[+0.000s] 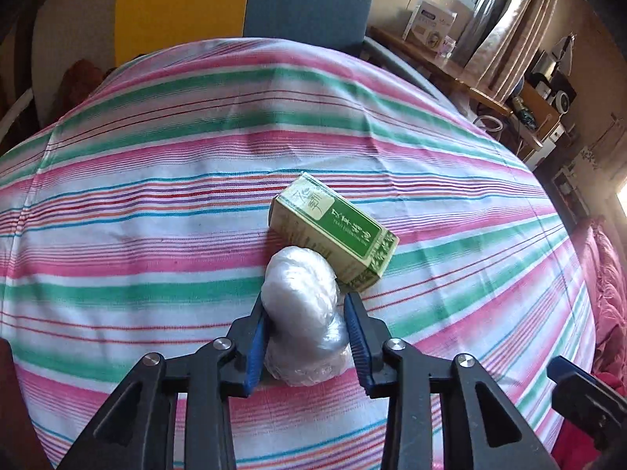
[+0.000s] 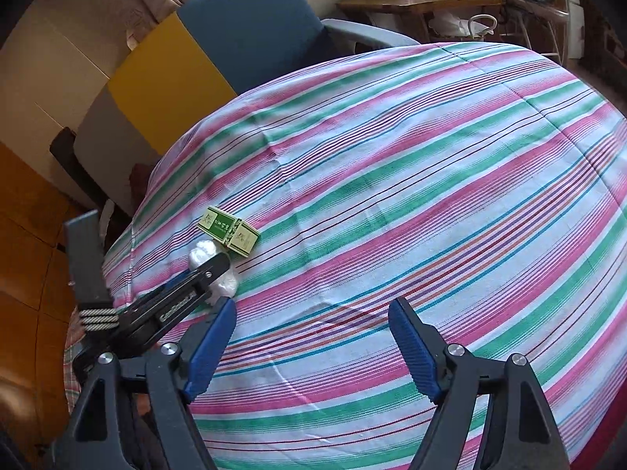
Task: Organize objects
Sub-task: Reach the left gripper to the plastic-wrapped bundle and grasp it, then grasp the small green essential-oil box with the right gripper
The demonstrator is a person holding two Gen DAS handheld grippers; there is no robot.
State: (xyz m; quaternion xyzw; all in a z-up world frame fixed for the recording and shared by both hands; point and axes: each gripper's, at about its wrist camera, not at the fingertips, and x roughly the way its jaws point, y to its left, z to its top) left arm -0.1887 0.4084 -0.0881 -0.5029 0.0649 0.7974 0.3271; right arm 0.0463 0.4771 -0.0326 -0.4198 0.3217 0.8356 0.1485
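We have the left gripper [image 1: 307, 313] straddling the plastic bundle [image 1: 303, 313], which lies on the striped cloth [image 1: 156, 196] with its far end touching the green box [image 1: 333, 231]. The left pad presses the bundle; the right pad looks just off it, so we cannot tell whether the grip is firm. The right gripper [image 2: 313, 348] hangs wide apart and empty, well to the right of the box. To do this well, we should likely settle the squeeze gently, since the bundle looks soft, and avoid nudging the box.
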